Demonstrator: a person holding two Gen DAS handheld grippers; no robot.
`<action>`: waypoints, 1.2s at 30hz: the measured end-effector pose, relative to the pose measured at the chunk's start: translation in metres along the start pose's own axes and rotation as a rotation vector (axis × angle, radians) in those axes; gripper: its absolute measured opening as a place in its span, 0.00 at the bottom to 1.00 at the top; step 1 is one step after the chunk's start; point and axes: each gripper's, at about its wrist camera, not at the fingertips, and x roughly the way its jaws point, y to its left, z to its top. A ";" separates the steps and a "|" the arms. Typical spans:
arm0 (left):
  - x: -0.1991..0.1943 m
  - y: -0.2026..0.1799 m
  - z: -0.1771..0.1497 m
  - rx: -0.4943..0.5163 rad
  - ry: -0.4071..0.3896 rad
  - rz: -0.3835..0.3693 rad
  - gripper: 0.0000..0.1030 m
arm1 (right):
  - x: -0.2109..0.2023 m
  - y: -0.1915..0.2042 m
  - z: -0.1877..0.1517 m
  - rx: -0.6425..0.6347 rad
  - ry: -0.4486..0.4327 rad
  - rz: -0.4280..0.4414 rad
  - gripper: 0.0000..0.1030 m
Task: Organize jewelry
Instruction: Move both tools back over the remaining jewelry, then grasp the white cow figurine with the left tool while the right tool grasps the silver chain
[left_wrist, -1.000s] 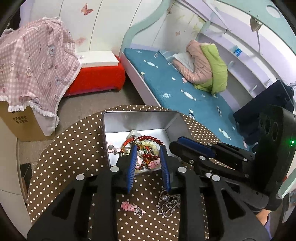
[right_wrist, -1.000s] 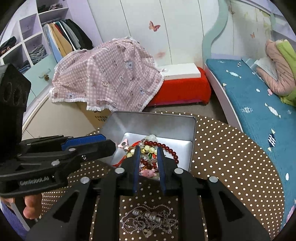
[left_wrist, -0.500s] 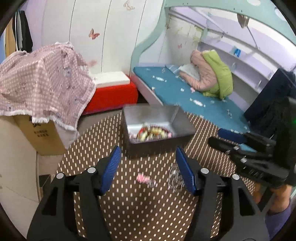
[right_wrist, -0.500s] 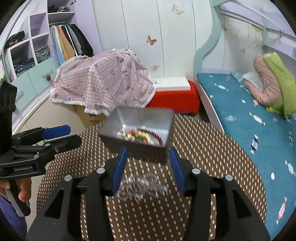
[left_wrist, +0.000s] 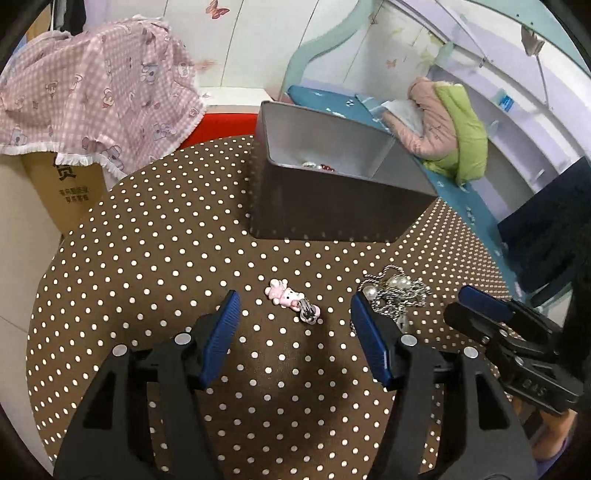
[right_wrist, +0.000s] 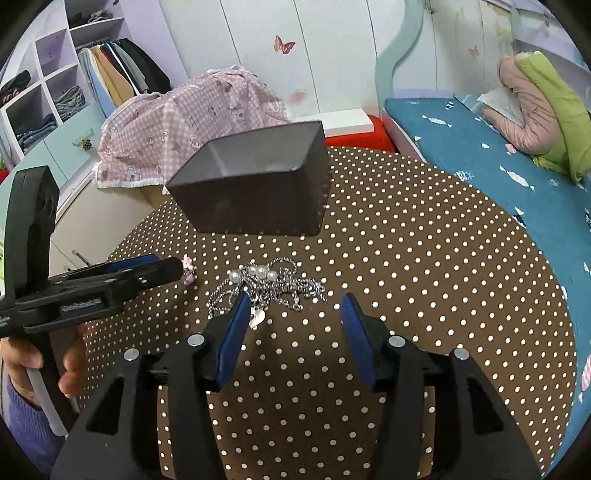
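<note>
A grey metal tin (left_wrist: 332, 206) stands at the far side of the round brown dotted table (left_wrist: 147, 258); a little beaded jewelry shows over its rim. In the right wrist view the tin (right_wrist: 255, 195) hides its contents. A pink cat hair clip (left_wrist: 290, 299) lies on the table just beyond my open left gripper (left_wrist: 295, 314). A silver chain necklace with pearls (right_wrist: 264, 286) lies in front of my open right gripper (right_wrist: 293, 308), by its left finger. The necklace (left_wrist: 397, 291) also shows in the left wrist view, and the clip (right_wrist: 188, 271) in the right.
A cardboard box under a pink checked cloth (left_wrist: 85, 96) stands left of the table. A red bench (right_wrist: 354, 129) and a bed with a blue mattress (right_wrist: 480, 147) lie behind and to the right. A wardrobe with shelves (right_wrist: 55, 92) is at the far left.
Both grippers have opened, pulled back from over the tin and come down low to the table. The clip and the necklace now lie just ahead of the fingers.
</note>
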 end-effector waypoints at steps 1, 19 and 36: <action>0.002 -0.002 0.000 0.007 -0.001 0.012 0.61 | 0.001 0.000 0.000 0.002 0.000 0.002 0.48; 0.014 -0.010 -0.008 0.140 -0.005 0.034 0.27 | 0.027 0.022 0.023 -0.181 0.028 -0.049 0.33; 0.014 -0.006 -0.011 0.164 0.013 -0.039 0.16 | 0.045 0.036 0.027 -0.308 0.101 -0.011 0.06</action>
